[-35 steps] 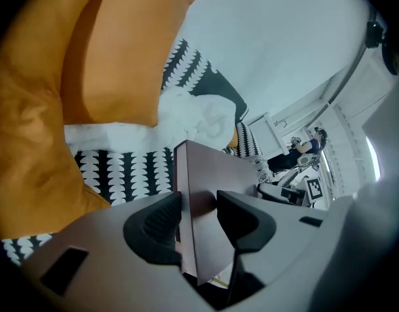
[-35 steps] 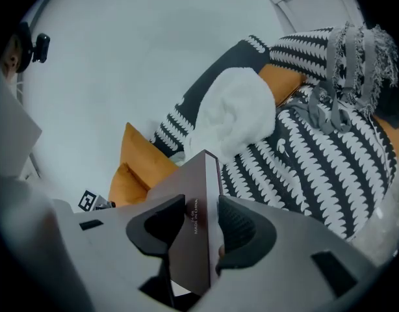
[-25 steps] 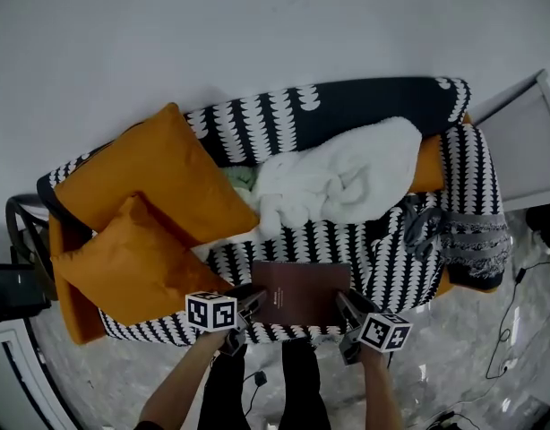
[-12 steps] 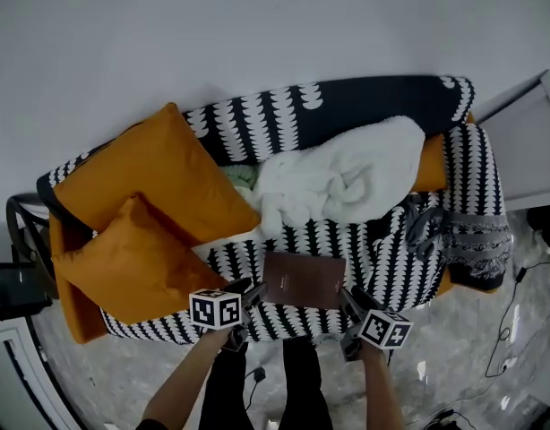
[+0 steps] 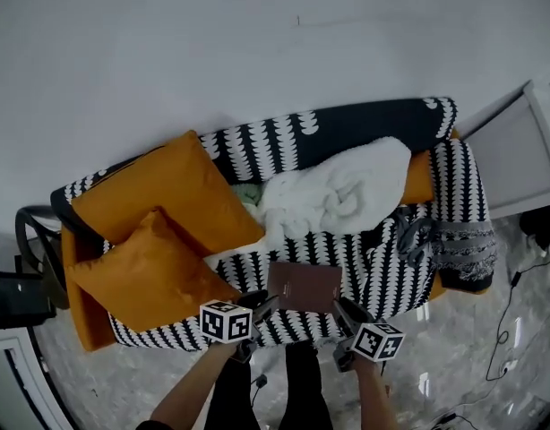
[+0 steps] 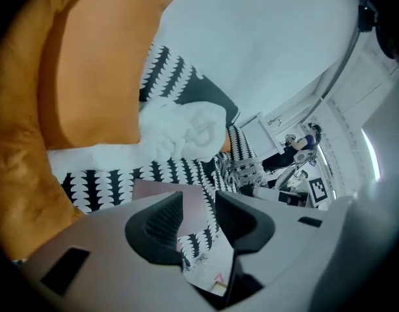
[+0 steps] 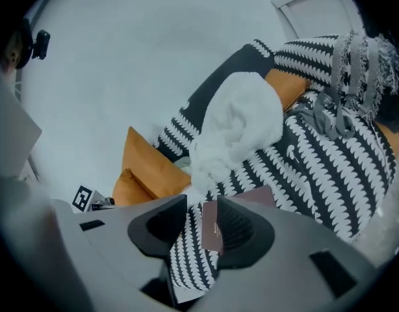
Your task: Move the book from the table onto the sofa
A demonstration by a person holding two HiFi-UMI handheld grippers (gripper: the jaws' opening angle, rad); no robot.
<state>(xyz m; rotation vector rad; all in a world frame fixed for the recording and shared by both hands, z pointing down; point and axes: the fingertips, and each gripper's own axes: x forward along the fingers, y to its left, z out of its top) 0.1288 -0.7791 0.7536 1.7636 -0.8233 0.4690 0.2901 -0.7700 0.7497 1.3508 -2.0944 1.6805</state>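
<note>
The book is found flat at the front edge of the sofa, just beyond both grippers and untouched. The left fingers and right fingers are part-open and closing, with nothing gripped. Cover print is unreadable. Orange cushions and a white blanket are noted behind the book.

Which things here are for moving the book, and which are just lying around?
For the job: book, lying on the sofa seat; left gripper and right gripper, jaws closing with nothing between them.
Just lying about: orange cushions, white blanket, grey fringed throw.
</note>
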